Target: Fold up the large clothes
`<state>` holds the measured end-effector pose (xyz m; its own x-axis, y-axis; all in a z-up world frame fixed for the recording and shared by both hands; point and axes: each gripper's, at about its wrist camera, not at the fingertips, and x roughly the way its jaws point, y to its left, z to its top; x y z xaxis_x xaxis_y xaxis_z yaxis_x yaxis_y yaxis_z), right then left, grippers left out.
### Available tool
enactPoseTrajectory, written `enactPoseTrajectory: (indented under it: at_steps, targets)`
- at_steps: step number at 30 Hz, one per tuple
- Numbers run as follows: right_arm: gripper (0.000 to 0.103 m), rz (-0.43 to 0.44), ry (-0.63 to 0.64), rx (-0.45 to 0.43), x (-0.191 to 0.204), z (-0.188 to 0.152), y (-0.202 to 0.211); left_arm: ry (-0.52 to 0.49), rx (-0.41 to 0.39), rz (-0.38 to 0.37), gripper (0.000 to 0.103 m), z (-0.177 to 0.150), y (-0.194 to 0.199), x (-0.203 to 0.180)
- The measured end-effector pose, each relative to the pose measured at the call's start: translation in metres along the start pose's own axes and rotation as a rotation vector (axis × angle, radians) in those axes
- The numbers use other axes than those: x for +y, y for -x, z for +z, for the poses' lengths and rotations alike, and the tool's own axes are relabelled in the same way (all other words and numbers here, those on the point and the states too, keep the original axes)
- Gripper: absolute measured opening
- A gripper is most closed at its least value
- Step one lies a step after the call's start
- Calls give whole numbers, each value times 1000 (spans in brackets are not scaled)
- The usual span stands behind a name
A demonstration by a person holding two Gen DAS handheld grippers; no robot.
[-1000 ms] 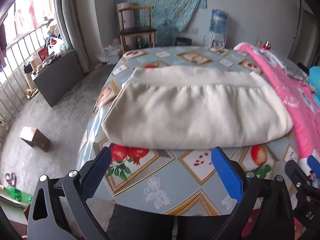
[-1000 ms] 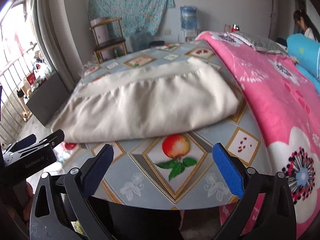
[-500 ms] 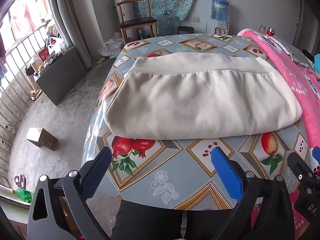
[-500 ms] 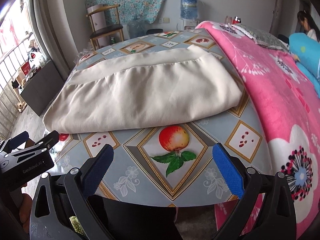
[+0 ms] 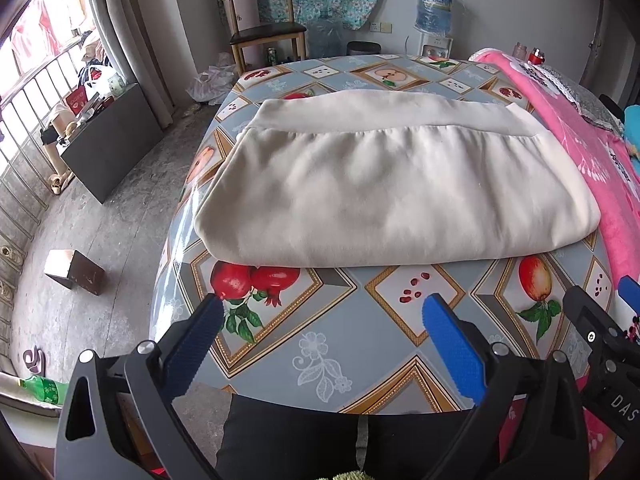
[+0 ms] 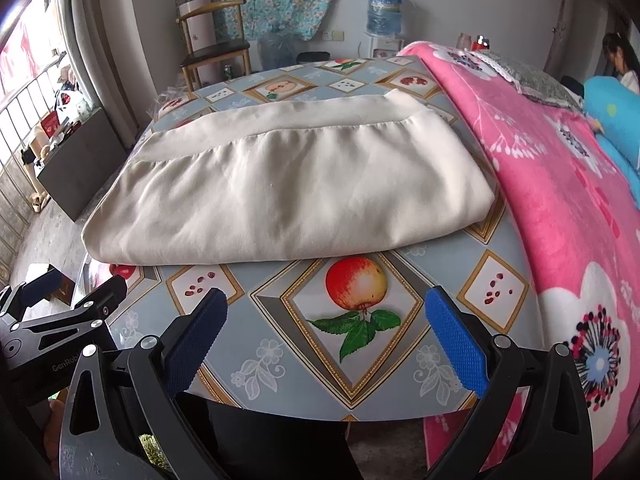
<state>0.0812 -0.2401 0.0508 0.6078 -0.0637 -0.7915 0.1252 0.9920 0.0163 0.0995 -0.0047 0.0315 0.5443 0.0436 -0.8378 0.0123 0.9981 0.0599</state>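
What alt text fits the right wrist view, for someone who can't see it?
A folded cream garment lies flat on a table covered by a fruit-print cloth, with the open right gripper held clear of it near the front edge. A pink floral blanket lies along its right side; the left gripper shows at the lower left.

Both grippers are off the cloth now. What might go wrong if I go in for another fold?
1. The cream garment lies in thick layers; an open left gripper or right gripper may pinch only the top layer and pull the fold apart.
2. Its left corner sits near the edge of the glossy tablecloth; a tug could slide it off.
3. Its right side touches the pink blanket, which may catch or drag along.
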Motion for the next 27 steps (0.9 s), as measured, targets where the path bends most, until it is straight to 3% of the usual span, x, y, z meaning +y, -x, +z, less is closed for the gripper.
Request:
enactPoseTrajectory:
  at_steps: [27]
  targets:
    - [96, -7, -1, 8, -1, 1, -1, 16, 15, -7, 98, 2, -4, 3]
